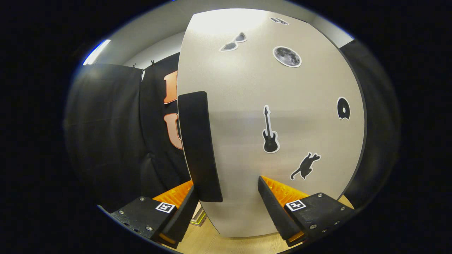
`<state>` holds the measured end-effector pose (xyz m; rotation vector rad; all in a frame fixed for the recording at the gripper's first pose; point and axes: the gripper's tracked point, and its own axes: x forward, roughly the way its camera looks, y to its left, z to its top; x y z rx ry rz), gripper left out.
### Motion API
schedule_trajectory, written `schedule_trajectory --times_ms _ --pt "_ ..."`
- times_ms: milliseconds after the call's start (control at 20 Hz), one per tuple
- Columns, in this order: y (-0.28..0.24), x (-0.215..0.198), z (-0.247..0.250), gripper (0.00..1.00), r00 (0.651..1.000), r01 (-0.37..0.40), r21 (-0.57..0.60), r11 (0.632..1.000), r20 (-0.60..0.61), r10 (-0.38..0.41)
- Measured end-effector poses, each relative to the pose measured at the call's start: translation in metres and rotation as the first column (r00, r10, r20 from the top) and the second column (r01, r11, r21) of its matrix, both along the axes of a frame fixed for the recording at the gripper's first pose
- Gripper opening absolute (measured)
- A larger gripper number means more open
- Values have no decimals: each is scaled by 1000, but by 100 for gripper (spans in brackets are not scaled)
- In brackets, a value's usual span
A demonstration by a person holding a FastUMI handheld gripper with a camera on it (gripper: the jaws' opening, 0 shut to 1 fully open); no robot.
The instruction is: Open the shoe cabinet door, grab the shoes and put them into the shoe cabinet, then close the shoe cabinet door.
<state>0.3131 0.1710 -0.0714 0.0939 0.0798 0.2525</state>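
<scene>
The tool [226, 197] stood wide apart, holding nothing, close against the shoe cabinet door [275, 106], its left finger [182, 218] just beside the dark handle [199, 144] at the door's edge, a placing that suited either pulling or pushing it. Whether the door sat fully shut, and where the shoes lay, could not be told.

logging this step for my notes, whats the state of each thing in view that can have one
cabinet door: upright, very close ahead of the tongs; whether it is shut or ajar cannot be told
door handle: black vertical bar at the door's left edge, not gripped, just ahead of the left finger
tongs: open, fingers spread before the door's lower part, holding nothing
stickers: stuck flat on the door
</scene>
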Motion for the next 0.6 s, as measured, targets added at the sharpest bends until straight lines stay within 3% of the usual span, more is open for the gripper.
schedule_trajectory --times_ms 600 --pt "0 2 -1 98 997 69 -9 998 47 -69"
